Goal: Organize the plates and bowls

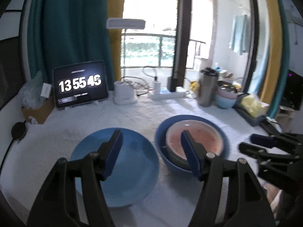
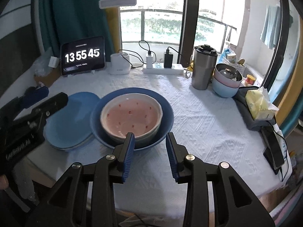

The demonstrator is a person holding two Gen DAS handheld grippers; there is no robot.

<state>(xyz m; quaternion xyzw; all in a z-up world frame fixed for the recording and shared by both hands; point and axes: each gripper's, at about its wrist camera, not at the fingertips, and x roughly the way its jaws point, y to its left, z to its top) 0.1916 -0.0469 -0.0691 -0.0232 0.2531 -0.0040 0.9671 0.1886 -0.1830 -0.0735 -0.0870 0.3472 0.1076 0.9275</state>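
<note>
Nesting inside a dark blue bowl (image 2: 132, 117), a white bowl with a pink, red-dotted inside (image 2: 131, 116) sits at the middle of the cloth-covered counter (image 2: 198, 124), with a light blue plate (image 2: 70, 121) touching the blue bowl's rim on one side. Sorting like with like appears to be the reason for this grouping, plate apart from bowls. Both tools hang clear above the crockery: the left gripper (image 1: 151, 155) has its jaws spread over the gap between plate and bowls, pinching nothing, and the right gripper (image 2: 150, 151) holds its jaws partly spread just short of the blue bowl's near rim, also empty. A second stack of bowls (image 2: 226, 83), steel on pink on pale blue, waits at the far edge beside a steel tumbler (image 2: 203, 68), which stands close enough to hamper a reach. A tissue pack (image 2: 259, 104), power strip (image 2: 162, 69) and tablet clock (image 2: 83, 55) line the back.
</note>
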